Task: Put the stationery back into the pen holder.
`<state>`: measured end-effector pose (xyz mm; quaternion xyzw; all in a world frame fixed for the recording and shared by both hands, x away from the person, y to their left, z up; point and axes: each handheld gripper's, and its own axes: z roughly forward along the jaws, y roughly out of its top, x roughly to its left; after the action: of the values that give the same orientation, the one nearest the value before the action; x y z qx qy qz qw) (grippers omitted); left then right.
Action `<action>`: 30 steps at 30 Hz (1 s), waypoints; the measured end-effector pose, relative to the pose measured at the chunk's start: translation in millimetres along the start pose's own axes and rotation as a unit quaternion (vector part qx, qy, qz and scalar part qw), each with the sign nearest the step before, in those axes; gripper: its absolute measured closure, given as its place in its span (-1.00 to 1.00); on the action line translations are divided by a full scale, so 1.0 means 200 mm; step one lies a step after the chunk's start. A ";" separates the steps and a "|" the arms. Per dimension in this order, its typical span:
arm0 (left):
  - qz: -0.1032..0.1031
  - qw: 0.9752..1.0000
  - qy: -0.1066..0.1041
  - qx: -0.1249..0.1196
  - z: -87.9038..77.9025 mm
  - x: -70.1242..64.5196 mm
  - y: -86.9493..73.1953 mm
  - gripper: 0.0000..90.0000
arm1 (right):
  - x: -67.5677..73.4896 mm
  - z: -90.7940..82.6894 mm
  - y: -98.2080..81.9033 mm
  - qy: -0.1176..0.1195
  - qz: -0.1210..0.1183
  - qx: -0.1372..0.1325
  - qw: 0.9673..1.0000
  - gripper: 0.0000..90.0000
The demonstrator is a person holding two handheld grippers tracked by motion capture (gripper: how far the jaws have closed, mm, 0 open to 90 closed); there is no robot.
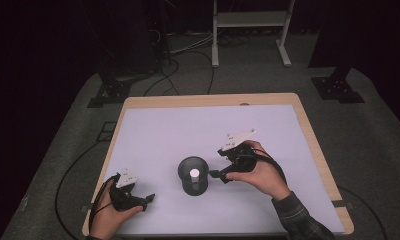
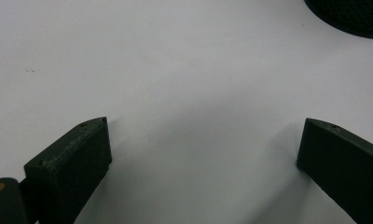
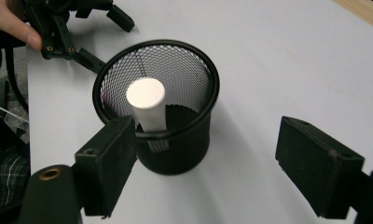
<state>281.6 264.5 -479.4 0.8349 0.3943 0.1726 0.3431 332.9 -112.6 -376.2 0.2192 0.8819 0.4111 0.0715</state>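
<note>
Right gripper view shows our right tool wide and empty beside the mesh cup mid-desk with the white cylinder inside, so we should back away level, avoiding the rim, while the left tool rests wide.

Bright overhead light on the table, dark surroundings, soft shadows.

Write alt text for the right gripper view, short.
A black mesh cup stands upright on a white table with a white cylinder leaning inside it. The right gripper frames it from below, open, fingers holding nothing. The left gripper sits at top left, in a hand.
</note>
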 end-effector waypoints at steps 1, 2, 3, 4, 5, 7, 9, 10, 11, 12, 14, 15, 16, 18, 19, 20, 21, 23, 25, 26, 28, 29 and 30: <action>0.000 1.000 0.000 0.000 0.00 0.00 0.00 -0.95 | 0.00 -0.01 -0.01 -0.003 0.001 -0.001 1.000 -0.57; 0.000 1.000 0.000 0.000 0.00 0.00 0.00 -0.95 | 0.00 -0.02 -0.02 -0.006 0.002 -0.002 1.000 -0.58; 0.000 1.000 0.000 0.000 0.00 0.00 0.00 -0.95 | -0.01 -0.03 -0.04 -0.009 0.002 -0.003 1.000 -0.58; 0.000 1.000 0.000 0.000 0.00 0.00 0.00 -0.95 | -0.01 -0.04 -0.06 -0.012 0.004 -0.007 1.000 -0.58; 0.001 1.000 0.000 0.001 0.00 0.00 0.00 -0.95 | -0.01 -0.04 -0.07 -0.013 0.007 -0.009 1.000 -0.58; 0.001 1.000 0.000 0.001 0.00 0.00 0.00 -0.95 | -0.02 -0.06 -0.09 -0.015 0.010 -0.010 1.000 -0.59; 0.003 1.000 0.001 0.000 0.00 0.00 0.00 -0.95 | -0.02 -0.07 -0.12 -0.019 0.014 -0.012 1.000 -0.59; 0.001 1.000 0.001 -0.003 0.00 0.00 0.00 -0.95 | -0.03 -0.08 -0.13 -0.020 0.016 -0.014 1.000 -0.59; 0.000 1.000 0.001 -0.004 0.00 0.00 0.00 -0.95 | -0.03 -0.09 -0.15 -0.025 0.020 -0.015 0.999 -0.59; 0.000 1.000 0.001 -0.003 0.00 0.00 0.00 -0.95 | -0.03 -0.10 -0.17 -0.028 0.021 -0.014 0.999 -0.59; 0.000 1.000 0.000 -0.003 0.00 0.00 0.00 -0.95 | -0.04 -0.11 -0.20 -0.031 0.026 -0.013 0.999 -0.59; -0.001 1.000 0.000 -0.002 0.00 0.00 0.00 -0.95 | -0.04 -0.12 -0.22 -0.034 0.027 -0.013 0.999 -0.58; -0.001 1.000 0.001 -0.002 0.00 0.00 0.00 -0.95 | -0.04 -0.13 -0.24 -0.035 0.030 -0.013 0.999 -0.58; 0.000 1.000 0.001 -0.001 0.00 0.00 0.00 -0.95 | -0.05 -0.14 -0.28 -0.039 0.035 -0.012 0.999 -0.58; 0.000 1.000 0.001 -0.001 0.00 0.00 0.00 -0.95 | -0.05 -0.15 -0.30 -0.042 0.038 -0.010 0.998 -0.58; 0.000 1.000 0.001 -0.002 0.00 0.00 0.00 -0.95 | -0.06 -0.15 -0.32 -0.044 0.040 -0.009 0.998 -0.58; 0.000 1.000 0.001 -0.002 0.00 0.00 0.00 -0.95 | -0.06 -0.16 -0.34 -0.047 0.043 -0.007 0.998 -0.58; -0.001 1.000 0.000 -0.002 0.00 0.00 0.00 -0.95 | -0.07 -0.18 -0.37 -0.052 0.049 -0.009 0.997 -0.58; -0.001 1.000 0.000 -0.002 0.00 0.00 0.00 -0.95 | -0.08 -0.19 -0.41 -0.058 0.056 -0.012 0.997 -0.57; -0.001 1.000 0.000 -0.002 0.00 0.00 0.00 -0.95 | -0.08 -0.20 -0.43 -0.061 0.057 -0.012 0.996 -0.57; -0.001 1.000 0.000 -0.002 0.00 0.00 0.00 -0.95 | -0.08 -0.21 -0.46 -0.067 0.057 -0.007 0.996 -0.55; -0.001 1.000 0.000 -0.002 0.00 0.00 0.00 -0.95 | -0.08 -0.22 -0.49 -0.067 0.060 -0.006 0.996 -0.55; -0.001 1.000 0.000 -0.002 0.00 0.00 0.00 -0.95 | -0.09 -0.22 -0.51 -0.068 0.062 -0.006 0.996 -0.56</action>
<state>281.6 264.4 -479.7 0.8339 0.3946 0.1733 0.3448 301.7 -208.1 -425.4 0.3003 0.8574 0.4040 0.1068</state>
